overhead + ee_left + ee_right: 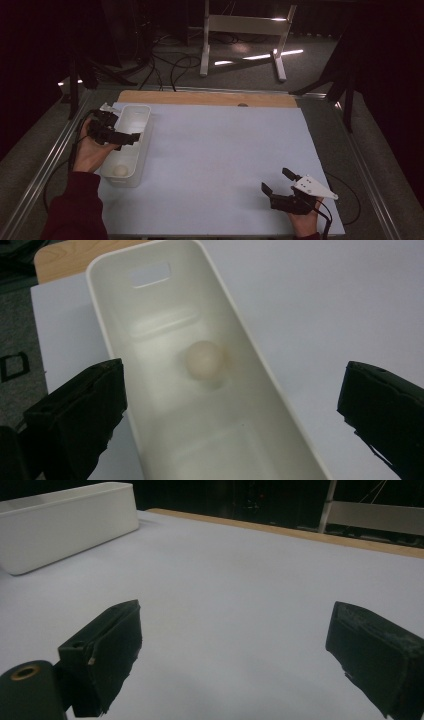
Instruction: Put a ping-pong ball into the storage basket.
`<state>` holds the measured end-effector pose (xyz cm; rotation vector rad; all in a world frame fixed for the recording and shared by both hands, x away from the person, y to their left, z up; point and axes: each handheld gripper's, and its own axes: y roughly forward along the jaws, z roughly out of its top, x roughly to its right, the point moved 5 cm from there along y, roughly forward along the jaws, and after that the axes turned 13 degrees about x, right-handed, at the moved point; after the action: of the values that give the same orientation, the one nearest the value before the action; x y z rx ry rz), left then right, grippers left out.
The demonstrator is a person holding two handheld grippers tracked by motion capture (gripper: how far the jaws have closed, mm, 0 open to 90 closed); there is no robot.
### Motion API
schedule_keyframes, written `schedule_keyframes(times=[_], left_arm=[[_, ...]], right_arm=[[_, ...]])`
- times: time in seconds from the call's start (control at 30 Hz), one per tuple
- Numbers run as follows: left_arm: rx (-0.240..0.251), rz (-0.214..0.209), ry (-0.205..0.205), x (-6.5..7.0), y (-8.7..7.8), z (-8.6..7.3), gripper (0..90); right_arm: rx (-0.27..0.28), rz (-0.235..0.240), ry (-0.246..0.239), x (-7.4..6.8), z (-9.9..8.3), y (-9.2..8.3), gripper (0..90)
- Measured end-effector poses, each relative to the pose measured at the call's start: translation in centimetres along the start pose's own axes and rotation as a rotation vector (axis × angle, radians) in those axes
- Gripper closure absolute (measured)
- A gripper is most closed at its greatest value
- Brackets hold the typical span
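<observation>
Both claws stand with their jaws spread wide and nothing between them: the left claw [116, 133] hangs over a white bin, and the right claw [278, 182] sits low over the near right part of the tabletop, well apart from the other.

Largest of what lies below them is the tabletop [220, 160] itself, covered by a pale blue-grey sheet, with a strip of bare wood [200, 97] showing along its far edge. Beyond it, on the dark floor, stand a white metal frame [245, 30] and some loose black cables [170, 62].

Next comes the long white bin [142, 150], a narrow rectangular tub lying lengthwise on the left side of the sheet, one short end toward the person and the other toward the wood strip. In the left gripper view its far end wall carries a slot-shaped handle cutout [150, 275], and the two black jaws stand on either side of the bin's length, one over the sheet on each side. In the right gripper view the bin [65, 525] shows far off at the upper left, past an open stretch of sheet.

Smallest is a pale, cream-coloured round ball [204, 360] resting on the bin's floor; in the high view it [120, 170] lies near the end closest to the person. Neither claw touches it.
</observation>
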<state>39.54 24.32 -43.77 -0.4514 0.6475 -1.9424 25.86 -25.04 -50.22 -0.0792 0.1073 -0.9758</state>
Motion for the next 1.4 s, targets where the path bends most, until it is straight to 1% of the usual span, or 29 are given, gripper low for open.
schedule_keyframes(times=[0.1,0.13,0.23,0.4,0.53,0.67,0.93,1.13,1.27,1.33,1.4], left_arm=[[0.017,-0.004,0.01,0.3,0.0,0.1,0.1],[0.019,-0.002,0.018,0.4,0.0,0.1,0.1],[0.027,-0.004,0.025,0.8,0.1,0.2,0.1],[0.03,-0.015,0.039,1.3,0.2,0.1,0.1],[0.019,-0.021,0.056,1.8,0.4,0.0,0.1],[0.011,-0.035,0.066,2.4,0.6,-0.1,0.2],[0.005,-0.069,0.071,3.4,1.3,-0.4,0.1],[0.022,-0.104,0.077,3.9,1.3,-0.7,0.2],[0.039,-0.126,0.091,4.3,1.2,-0.8,0.1],[0.037,-0.128,0.1,4.5,1.2,-0.8,0.2],[0.049,-0.139,0.109,4.8,1.2,-0.9,0.2]], right_arm=[[0.0,-0.002,0.0,0.0,0.0,0.0,7.5],[0.0,-0.001,-0.001,0.0,0.0,0.0,7.4],[-0.003,-0.001,-0.003,0.0,0.0,0.1,7.5],[-0.003,-0.001,-0.003,0.0,0.0,0.1,7.5],[-0.002,0.0,-0.003,0.0,0.0,0.1,7.4],[-0.004,-0.003,0.001,0.0,0.0,0.1,7.4],[-0.006,-0.001,0.001,-0.1,-0.1,0.1,7.5],[-0.004,-0.001,0.0,0.0,0.0,0.1,7.4],[-0.006,-0.002,0.001,0.0,-0.1,0.3,7.5],[-0.007,0.0,-0.002,0.0,-0.1,0.3,7.4],[-0.008,0.001,-0.002,0.0,-0.1,0.3,7.4]])
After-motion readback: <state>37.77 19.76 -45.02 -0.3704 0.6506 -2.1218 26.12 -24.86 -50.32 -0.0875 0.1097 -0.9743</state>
